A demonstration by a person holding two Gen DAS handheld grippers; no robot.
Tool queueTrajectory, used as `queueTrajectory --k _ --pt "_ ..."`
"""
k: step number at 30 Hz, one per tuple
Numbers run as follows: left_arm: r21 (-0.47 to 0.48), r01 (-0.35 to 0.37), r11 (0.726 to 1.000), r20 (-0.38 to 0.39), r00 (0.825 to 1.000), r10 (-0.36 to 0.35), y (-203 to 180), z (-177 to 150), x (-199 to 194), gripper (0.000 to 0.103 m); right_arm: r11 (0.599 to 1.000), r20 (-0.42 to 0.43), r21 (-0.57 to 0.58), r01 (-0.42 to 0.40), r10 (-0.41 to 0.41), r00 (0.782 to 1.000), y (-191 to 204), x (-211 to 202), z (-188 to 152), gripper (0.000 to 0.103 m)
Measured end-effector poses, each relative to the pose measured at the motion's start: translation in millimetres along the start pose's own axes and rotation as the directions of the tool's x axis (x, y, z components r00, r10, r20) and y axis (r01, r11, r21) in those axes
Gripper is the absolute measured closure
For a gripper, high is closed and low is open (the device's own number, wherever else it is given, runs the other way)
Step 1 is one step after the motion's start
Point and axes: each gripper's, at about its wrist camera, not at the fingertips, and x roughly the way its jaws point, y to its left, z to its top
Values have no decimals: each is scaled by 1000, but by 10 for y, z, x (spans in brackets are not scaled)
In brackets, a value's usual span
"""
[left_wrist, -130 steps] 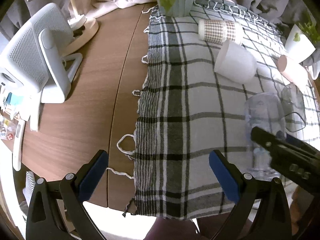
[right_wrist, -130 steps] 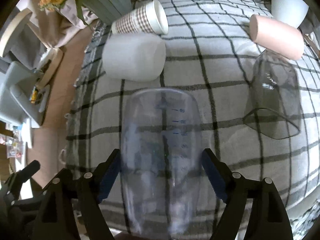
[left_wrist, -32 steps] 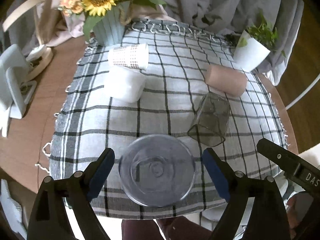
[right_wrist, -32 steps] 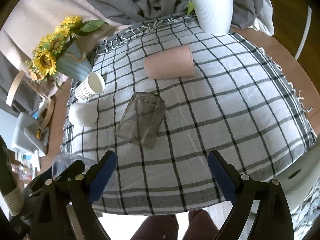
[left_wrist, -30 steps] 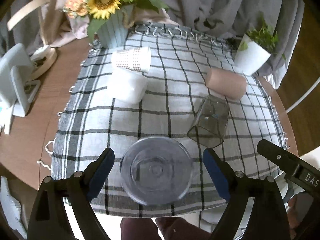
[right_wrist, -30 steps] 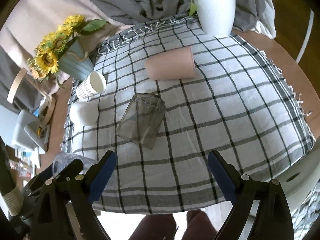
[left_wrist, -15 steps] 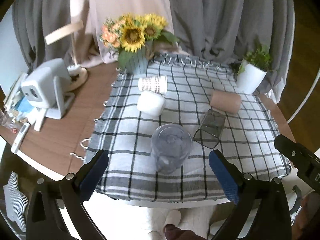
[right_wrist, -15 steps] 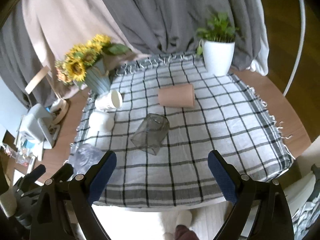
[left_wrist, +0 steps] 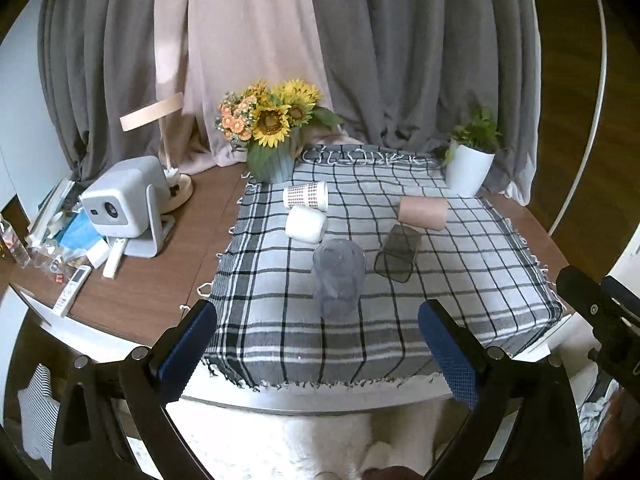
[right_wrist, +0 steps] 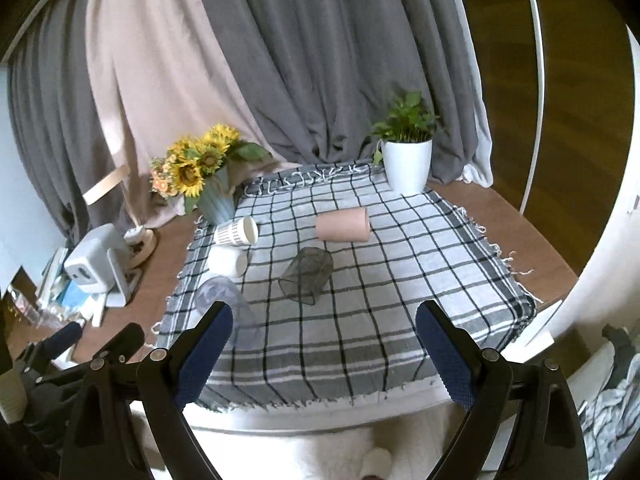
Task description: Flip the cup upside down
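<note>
Clear cup (left_wrist: 339, 278) stands upside down on checked cloth (left_wrist: 460, 280) near table's front edge. Left tool (left_wrist: 318, 342) spread wide, holding nothing. Right tool (right_wrist: 322, 344) likewise wide, holding nothing.

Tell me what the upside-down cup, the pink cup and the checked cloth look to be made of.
Upside-down cup: clear, bluish-tinted plastic, probably; the cloth's lines show through its wall.
Pink cup, lying on its side: opaque and matte, with no shine; plastic or ceramic, I cannot tell which.
Checked cloth: woven fabric, likely cotton; soft wrinkles and knotted fringe along its edges.
</note>
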Motion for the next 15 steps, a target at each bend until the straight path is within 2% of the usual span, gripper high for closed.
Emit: queueTrajectory --k 3,8,15 --pt "1 -29 1000 27 999 29 -18 -77 -150 0 1000 30 -22 -4 5 1000 32 -169 -86 8" --pt "-9 -30 1000 41 999 30 -66 -165 -299 0 999 66 -48 -13 16 998 30 -348 -189 6" --pt "-12 -47 999 44 998 47 -173 -216 -426 0 998 60 -60 -35 39 997 -49 -456 -221 5"
